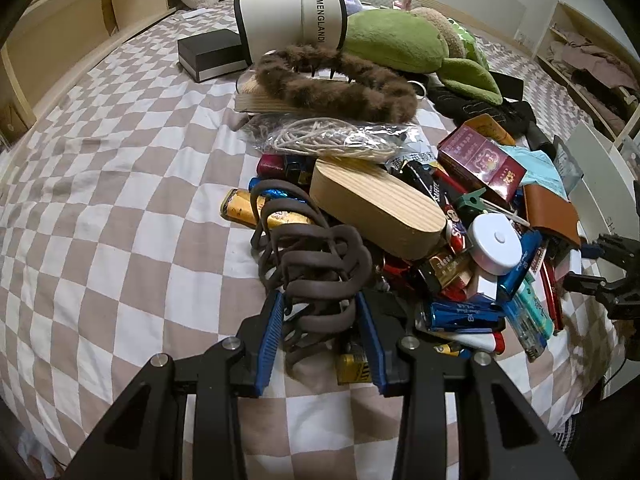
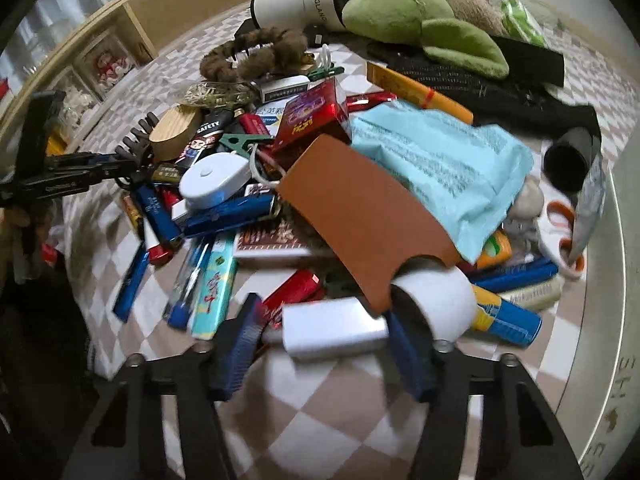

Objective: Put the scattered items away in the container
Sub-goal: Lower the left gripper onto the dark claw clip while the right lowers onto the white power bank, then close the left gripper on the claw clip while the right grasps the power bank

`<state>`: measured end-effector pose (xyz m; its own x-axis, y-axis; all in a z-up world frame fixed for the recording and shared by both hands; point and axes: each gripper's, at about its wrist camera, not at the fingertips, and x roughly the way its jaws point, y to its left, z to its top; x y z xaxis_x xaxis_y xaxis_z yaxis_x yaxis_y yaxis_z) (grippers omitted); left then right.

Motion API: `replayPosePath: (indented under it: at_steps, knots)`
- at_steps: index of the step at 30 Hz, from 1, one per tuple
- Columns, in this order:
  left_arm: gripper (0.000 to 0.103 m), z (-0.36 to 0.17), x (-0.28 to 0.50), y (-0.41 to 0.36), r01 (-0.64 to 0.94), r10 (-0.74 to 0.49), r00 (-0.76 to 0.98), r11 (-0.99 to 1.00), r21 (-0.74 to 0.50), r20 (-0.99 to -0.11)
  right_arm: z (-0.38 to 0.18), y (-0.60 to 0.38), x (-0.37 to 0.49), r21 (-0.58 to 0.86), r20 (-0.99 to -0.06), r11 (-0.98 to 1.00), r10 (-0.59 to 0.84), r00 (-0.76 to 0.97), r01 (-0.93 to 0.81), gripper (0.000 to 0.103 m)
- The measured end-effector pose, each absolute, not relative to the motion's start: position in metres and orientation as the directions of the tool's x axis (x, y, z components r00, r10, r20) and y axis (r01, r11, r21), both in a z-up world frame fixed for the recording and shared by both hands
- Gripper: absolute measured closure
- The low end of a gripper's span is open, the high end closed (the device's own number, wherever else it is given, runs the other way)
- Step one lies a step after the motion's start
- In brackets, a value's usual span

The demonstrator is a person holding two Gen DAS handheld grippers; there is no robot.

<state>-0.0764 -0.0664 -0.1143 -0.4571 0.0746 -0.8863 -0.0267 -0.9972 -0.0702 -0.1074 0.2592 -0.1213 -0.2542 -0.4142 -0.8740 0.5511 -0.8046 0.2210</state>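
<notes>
A: Starting with the left wrist view: what does the left gripper have?

B: It is clamped on a brown hair claw, one blue pad on each side of the looped plastic. The claw sits at the near edge of the heap on the checked bedspread.

A: Any containers there?

B: Just beyond the claw lies a pale wooden block, and past that a clear bag holding coils of cord. Farther ahead stands a white case with black trim. It looks closed, so its contents do not show. A black box, lid on, sits to the left of it. Far off to the right is the curved wall of the white container. I cannot see inside it.

A: And the right wrist view?

B: The right gripper has its jaws apart, one on either side of a silver case lying on the bedspread. The right pad looks to be against its end, and a sliver of space shows at the left pad, though the picture is blurred.

A: What else is nearby?

B: Just ahead and to the right, a white tape roll is tucked under a brown leather sleeve, with a pale blue packet beyond. The white container's wall curves along the far right, and orange-handled scissors lie just beside it. Its inside is hidden here too, and the scattered items are all still on the bed.
</notes>
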Motion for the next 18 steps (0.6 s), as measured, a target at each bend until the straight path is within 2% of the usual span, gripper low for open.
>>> replayPosePath:
  at_steps: [3, 18]
  knots:
    - [0.065, -0.115, -0.077, -0.065, -0.028, 0.069, -0.457, -0.998, -0.063, -0.887, -0.118, 0.259, -0.099, 0.200, -0.882, -0.801, -0.398, -0.252, 0.564, 0.051]
    - [0.064, -0.116, -0.078, -0.063, -0.018, 0.051, -0.459, -0.999, -0.048, -0.887, -0.121, 0.245, -0.085, 0.195, -0.897, -0.797, -0.380, -0.224, 0.571, 0.051]
